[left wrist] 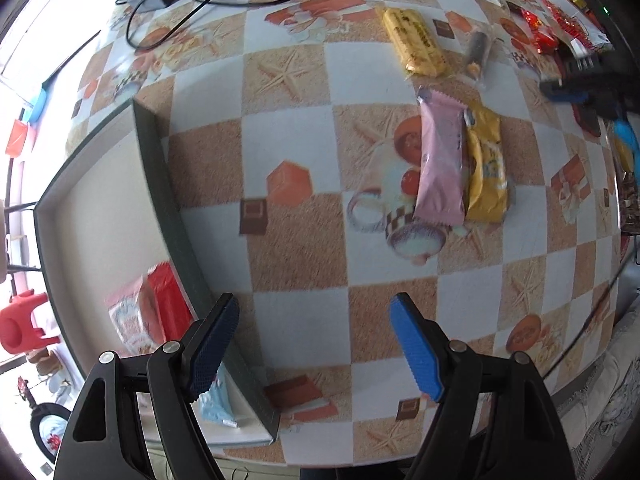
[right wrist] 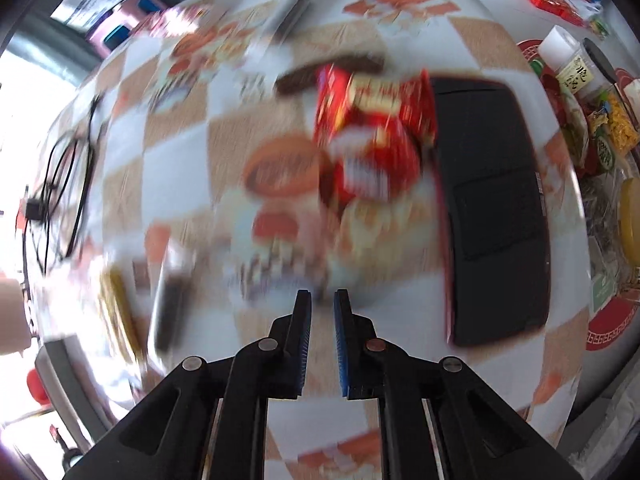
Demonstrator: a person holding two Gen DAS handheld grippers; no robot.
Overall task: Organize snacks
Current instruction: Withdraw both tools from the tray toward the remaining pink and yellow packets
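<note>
Snacks scattered on the checkered surface [left wrist: 288, 264]

Left hand-held gripper [left wrist: 316, 344] gapes wide, empty, beside the tray [left wrist: 160, 184]; right hand-held gripper [right wrist: 322, 344] is pinched together on nothing.

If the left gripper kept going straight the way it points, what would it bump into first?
Probably just bare tablecloth: the open left gripper points down beside the tray's dark rim, nothing between its fingers.

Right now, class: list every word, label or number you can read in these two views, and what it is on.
Nothing reads clearly.
Long yellow packet: dark print, too small.
Pink wrapper: print too small.
Red bag: lettering blurred.
Bottle label: dark characters, too small.
</note>
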